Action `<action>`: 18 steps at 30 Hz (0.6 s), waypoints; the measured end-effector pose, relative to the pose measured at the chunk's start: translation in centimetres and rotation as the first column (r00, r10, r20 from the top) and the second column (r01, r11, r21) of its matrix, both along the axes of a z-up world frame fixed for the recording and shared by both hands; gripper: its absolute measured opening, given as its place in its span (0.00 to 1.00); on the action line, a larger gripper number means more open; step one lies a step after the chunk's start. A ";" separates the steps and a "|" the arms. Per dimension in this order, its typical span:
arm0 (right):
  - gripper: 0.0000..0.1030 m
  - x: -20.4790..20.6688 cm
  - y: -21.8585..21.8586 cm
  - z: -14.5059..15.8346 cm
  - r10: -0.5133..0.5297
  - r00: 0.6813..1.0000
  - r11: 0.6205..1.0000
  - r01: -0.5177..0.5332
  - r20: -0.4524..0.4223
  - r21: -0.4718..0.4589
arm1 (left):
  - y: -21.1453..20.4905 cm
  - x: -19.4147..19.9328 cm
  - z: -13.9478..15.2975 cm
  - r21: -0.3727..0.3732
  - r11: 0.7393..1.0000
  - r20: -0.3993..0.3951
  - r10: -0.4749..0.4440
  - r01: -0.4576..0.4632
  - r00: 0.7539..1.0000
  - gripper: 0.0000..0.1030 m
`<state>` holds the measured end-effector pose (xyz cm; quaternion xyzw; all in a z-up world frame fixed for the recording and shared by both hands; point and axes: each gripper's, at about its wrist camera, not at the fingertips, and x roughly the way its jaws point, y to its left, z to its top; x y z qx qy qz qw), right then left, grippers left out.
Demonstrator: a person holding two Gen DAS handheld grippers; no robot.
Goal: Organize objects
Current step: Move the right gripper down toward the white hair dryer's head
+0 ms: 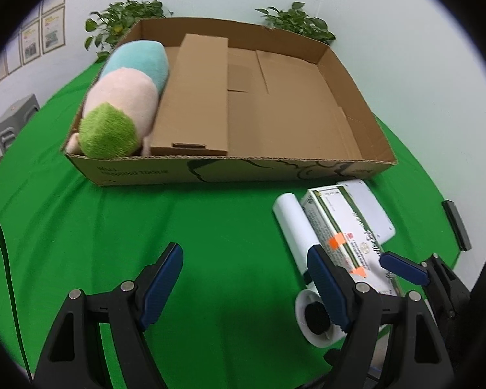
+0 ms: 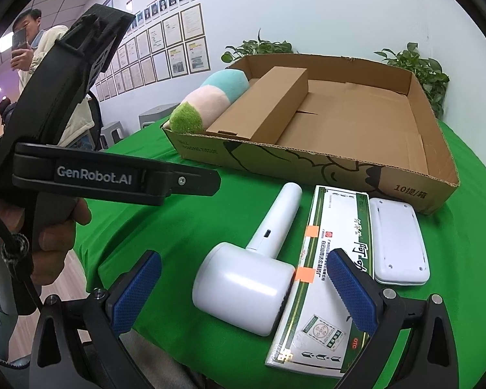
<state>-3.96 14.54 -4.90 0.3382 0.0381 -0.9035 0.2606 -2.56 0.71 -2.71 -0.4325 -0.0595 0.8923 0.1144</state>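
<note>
A shallow cardboard tray (image 2: 437,175) sits on a green-covered table (image 1: 210,227), and serves here as the reference point. Inside the tray, along its left wall, lies a plush toy (image 1: 123,97) in blue, pink and green bands; just beside the toy, also inside the tray, lies a long brown carton (image 1: 194,103). The rest of the tray floor is bare cardboard. Outside the tray, in front of its near right corner, three items lie side by side on the cloth: a white hammer-shaped device (image 2: 252,265), a green-and-white flat box (image 2: 327,275) with orange tape marks, and a white flat case (image 2: 398,243) nearest that corner. The device's head touches the flat box's edge. The left gripper (image 1: 243,278) is above the cloth in front of the tray, jaws spread wide with nothing between them. The right gripper (image 2: 243,288) hangs over the device and flat box, jaws apart, pads clear of both. A hand (image 2: 48,236) grips the left gripper's handle.
</note>
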 end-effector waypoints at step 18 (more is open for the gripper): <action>0.99 2.2 0.9 -1.0 -0.030 0.999 0.999 0.031 0.016 -0.031 | -0.3 -2.1 -2.7 0.293 0.948 0.135 -0.168 0.123 0.976 0.77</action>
